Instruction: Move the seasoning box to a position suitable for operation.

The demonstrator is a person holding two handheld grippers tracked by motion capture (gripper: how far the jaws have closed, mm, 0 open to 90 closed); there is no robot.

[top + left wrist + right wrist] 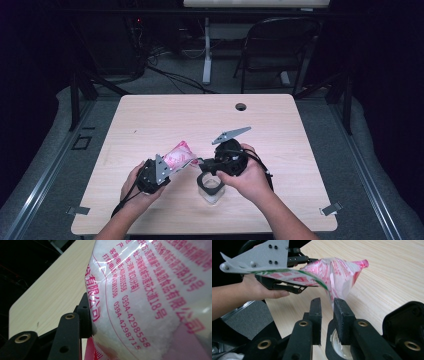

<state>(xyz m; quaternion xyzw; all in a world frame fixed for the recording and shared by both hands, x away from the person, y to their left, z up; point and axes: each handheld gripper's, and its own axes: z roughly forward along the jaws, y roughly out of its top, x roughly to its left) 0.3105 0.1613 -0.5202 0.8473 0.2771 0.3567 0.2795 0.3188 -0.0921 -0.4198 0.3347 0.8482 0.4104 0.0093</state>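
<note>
High view, left gripper (pixel 172 167) gripping bag (pixel 181 154), seemingly

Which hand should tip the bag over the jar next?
Left, probably. The left gripper already clamps the pink-printed clear plastic bag of white grains beside the clear jar; the right gripper is open, gripping nothing.

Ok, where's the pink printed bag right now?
In the high view, the bag is left of centre, held above the table by the left tool, beside the jar.
</note>
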